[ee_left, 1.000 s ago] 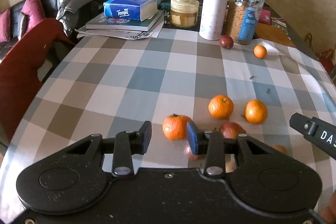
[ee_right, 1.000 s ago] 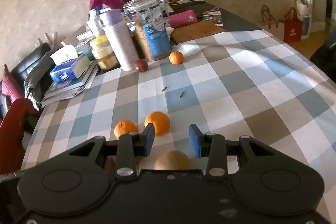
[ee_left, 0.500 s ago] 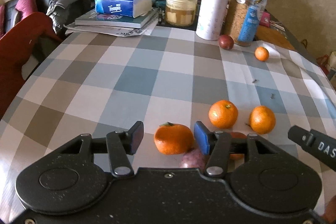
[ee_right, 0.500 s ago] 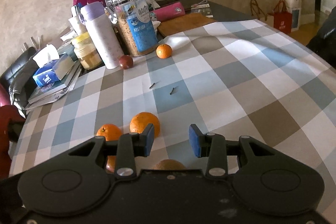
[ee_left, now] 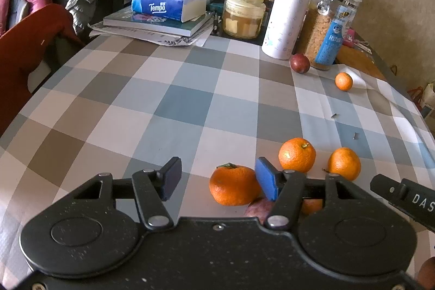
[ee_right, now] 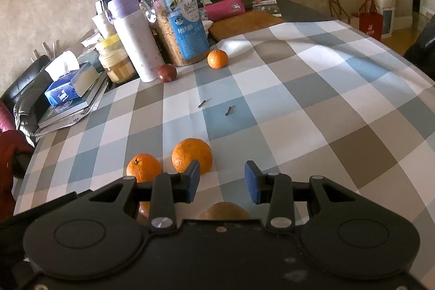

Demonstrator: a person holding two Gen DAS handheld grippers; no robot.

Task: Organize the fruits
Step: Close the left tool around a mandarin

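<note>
Left gripper (ee_left: 217, 177): lower centre of the left wrist view; fingers spread wide, gripping nothing.
Stemmed mandarin (ee_left: 234, 185): lower centre of the frame, between the left fingers, up against the right-hand pad and apart from the other.
Mandarin pair: one (ee_left: 297, 155) just past the right-hand pad, a second (ee_left: 344, 164) beside it at lower right.
Part-hidden fruit: a reddish fruit (ee_left: 259, 207) and an orange one (ee_left: 311, 205) show just above the gripper body, mostly covered by it.
Right gripper (ee_right: 221, 182): lower centre of the right wrist view; fingers apart, nothing between them but checked cloth.
Brown fruit (ee_right: 224, 210): bottom centre, its top showing over the gripper body; kind not clear.
Far fruit: a small mandarin (ee_right: 217, 59) and a dark red fruit (ee_right: 167, 73), upper centre, at the foot of the cereal jar (ee_right: 180, 18).
Worktop (ee_right: 312, 110): checked cloth in blue, grey and white.
</note>
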